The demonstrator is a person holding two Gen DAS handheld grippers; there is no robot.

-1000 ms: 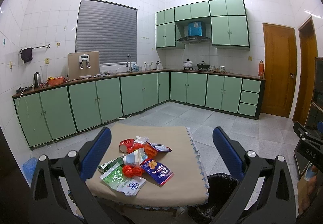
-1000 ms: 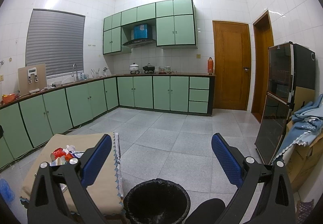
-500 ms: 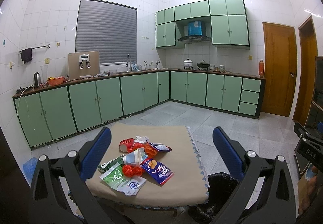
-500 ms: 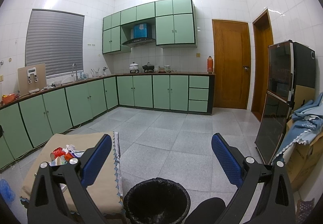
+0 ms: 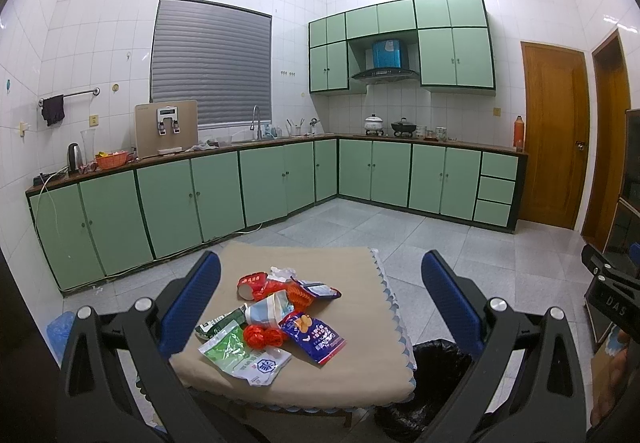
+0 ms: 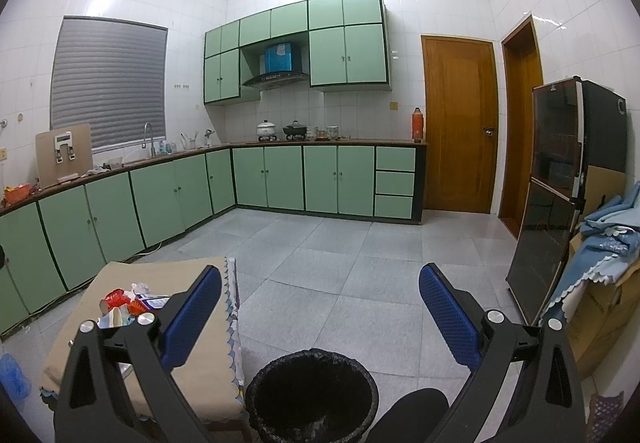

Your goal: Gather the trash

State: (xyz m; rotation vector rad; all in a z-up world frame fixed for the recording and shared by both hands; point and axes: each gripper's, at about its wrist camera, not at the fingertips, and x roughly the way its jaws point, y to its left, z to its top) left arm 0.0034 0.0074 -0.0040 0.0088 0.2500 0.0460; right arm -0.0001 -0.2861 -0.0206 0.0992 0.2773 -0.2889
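While both tools hang in the air above the scene, the left gripper [image 5: 320,295] has its blue-padded fingers [image 5: 192,299] spread wide apart, gripping nothing and touching nothing; between them the view looks down on a small table draped in a beige cloth with a scalloped edge [image 5: 352,375]. On that cloth lies a loose heap of trash: a green and white plastic pouch [image 5: 242,357] nearest the camera, a ball of orange-red netting [image 5: 262,336] just behind it, a blue snack packet printed with crisps [image 5: 314,333] to its right, a pale crumpled cup-like wrapper [image 5: 267,310] in the middle, and a red paper cup on its side [image 5: 251,282] at the far end beside crumpled white paper [image 5: 282,273]. The right gripper [image 6: 320,297] is likewise opened wide and empty, hanging above a round bin lined with a black plastic bag [image 6: 312,391], which stands on the grey tiled floor [image 6: 340,275] just beside the table's right edge. Green cabinets [image 6: 304,179] line the far walls.
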